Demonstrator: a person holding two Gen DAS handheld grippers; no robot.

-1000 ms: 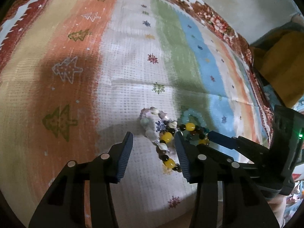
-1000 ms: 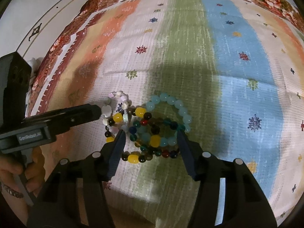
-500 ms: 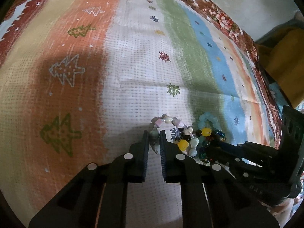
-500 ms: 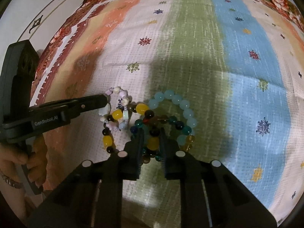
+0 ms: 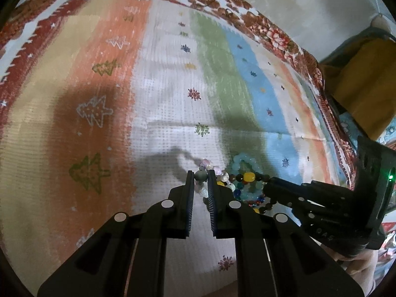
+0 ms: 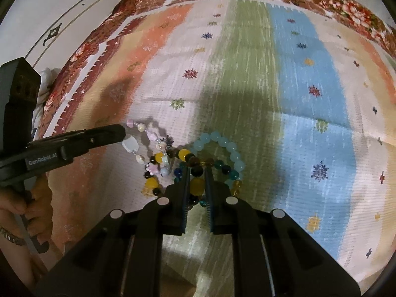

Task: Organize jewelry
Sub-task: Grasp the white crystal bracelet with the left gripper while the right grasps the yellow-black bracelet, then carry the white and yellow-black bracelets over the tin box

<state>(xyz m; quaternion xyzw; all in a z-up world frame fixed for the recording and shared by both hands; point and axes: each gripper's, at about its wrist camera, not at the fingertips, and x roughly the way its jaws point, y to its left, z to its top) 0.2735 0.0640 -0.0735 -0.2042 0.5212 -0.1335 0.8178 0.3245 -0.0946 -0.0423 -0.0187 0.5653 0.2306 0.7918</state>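
Bracelets [image 6: 193,163] heaped in a tangle at lower centre of the right wrist view, on a striped cloth [image 6: 247,74] with snowflake and tree motifs. Orange, white, green and blue bands, a red floral border along the top edge; a crease across the middle. Pale wall [image 5: 309,5] beyond the border at upper right of the left view, something yellow-brown [image 5: 366,81] at far right; white panelled surface [image 6: 61,19] at upper left of the right view.

Left gripper [image 5: 200,180] clenched on a pastel bracelet [image 5: 210,168], one grey-green bead pinched between the tips, just right of centre. Right gripper [image 6: 197,175] clamped on the dark bracelet [image 6: 195,170] with yellow beads, a big yellow bead between its fingers. Aqua bracelet [image 6: 222,146] looped around the right of the heap, touching the others.

Lower beads hidden behind both sets of fingers; which strand each small bead belongs to hard to make out. Hand [image 6: 14,205] cut off at left edge
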